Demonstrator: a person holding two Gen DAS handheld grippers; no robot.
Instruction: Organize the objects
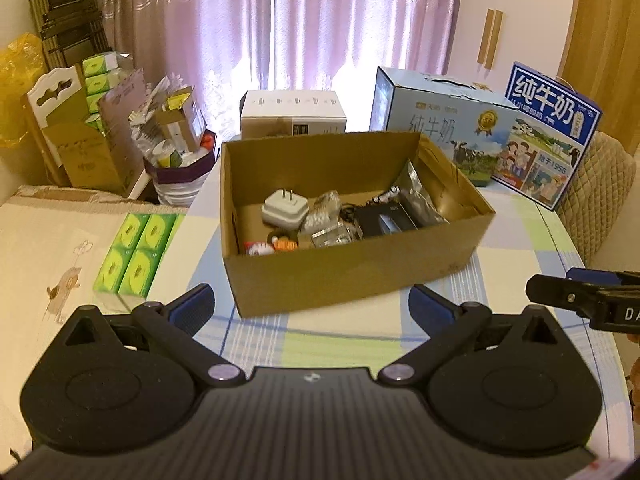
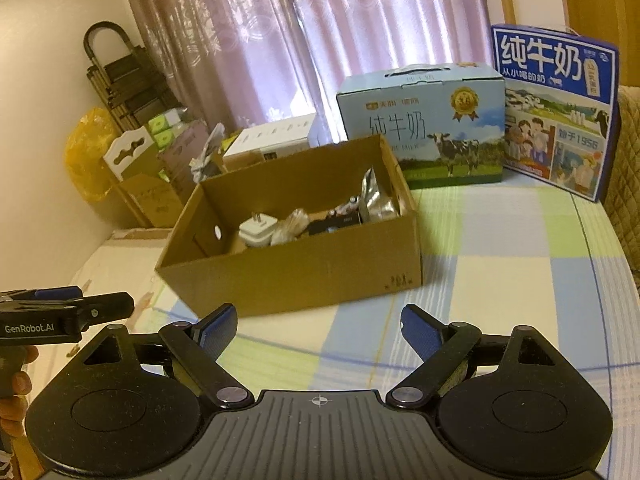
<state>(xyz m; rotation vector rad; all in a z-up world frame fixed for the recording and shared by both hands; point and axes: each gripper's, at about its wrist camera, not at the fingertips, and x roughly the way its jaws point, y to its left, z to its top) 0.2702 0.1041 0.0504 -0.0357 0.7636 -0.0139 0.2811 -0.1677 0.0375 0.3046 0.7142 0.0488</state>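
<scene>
An open cardboard box (image 1: 352, 268) stands on the checked tablecloth (image 1: 520, 248); it also shows in the right wrist view (image 2: 296, 272). Inside lie a white plug adapter (image 1: 285, 209), a silver foil pouch (image 1: 414, 186), a black item (image 1: 384, 218), clear wrapped bits and small toy figures (image 1: 276, 245). My left gripper (image 1: 312, 304) is open and empty, just in front of the box. My right gripper (image 2: 318, 330) is open and empty, in front of the box's near right corner. Each gripper shows side-on in the other's view.
Two blue milk cartons (image 1: 440, 128) (image 1: 552, 136) stand behind the box, with a white box (image 1: 294, 114) at the back. A green tissue pack (image 1: 134, 254) lies left of the box. Cardboard boxes, bags and a folded ladder (image 1: 68, 20) crowd the far left.
</scene>
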